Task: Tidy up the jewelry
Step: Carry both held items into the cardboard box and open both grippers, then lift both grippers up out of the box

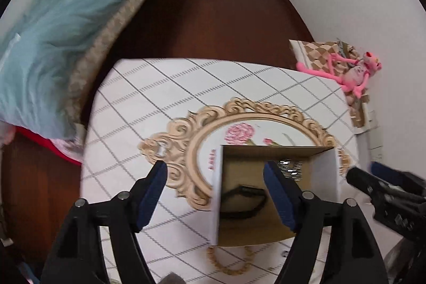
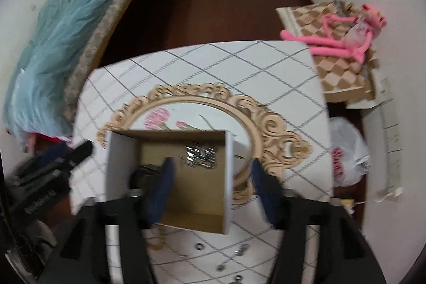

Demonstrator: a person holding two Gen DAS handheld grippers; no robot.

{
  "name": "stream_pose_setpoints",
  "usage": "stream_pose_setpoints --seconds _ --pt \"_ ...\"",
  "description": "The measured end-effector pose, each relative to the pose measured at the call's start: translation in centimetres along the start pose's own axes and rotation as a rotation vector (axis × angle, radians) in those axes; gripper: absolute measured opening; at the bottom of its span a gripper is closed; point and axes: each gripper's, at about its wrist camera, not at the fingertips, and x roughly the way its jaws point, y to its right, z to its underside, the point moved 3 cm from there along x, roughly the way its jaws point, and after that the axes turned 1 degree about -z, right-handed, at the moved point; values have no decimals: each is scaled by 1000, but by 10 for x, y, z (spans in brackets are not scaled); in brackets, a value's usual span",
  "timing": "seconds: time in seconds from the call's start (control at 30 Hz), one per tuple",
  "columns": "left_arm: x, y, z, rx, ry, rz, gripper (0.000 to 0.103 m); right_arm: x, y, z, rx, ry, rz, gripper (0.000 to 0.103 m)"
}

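Both tongs spread wide, pinching nothing. Left gripper over the left wall of the open cardboard box; right gripper over its right wall. Inside, between the pads: silver jewelry, black band. Below the left tongs, beaded bracelet on the checked tablecloth.

You're in a home bedroom: a bed with a fluffy blue blanket runs beside the table's left edge, and a pink plush toy lies past its far right corner.

red lettering on plastic bag, unreadable
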Motion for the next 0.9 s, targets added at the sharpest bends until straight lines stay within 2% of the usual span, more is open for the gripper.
stream_pose_setpoints --seconds 0.03,0.07,0.2,0.47,0.67,0.9 --pt "-1 -1 4 10 14 -24 100 1 -1 5 -10 4 20 95" --pt "-1 -1 8 18 26 -43 103 2 -2 11 -20 4 42 95" --pt "4 -3 25 39 17 -102 103 16 -6 36 -46 -15 93 95" --pt "0 -7 49 42 6 -130 103 19 -11 59 -27 8 138 96" --pt "-27 -9 55 28 53 -133 103 -3 -18 67 -31 51 156 96" --pt "-75 -8 68 28 125 -124 103 -50 -27 83 -46 136 160 96"
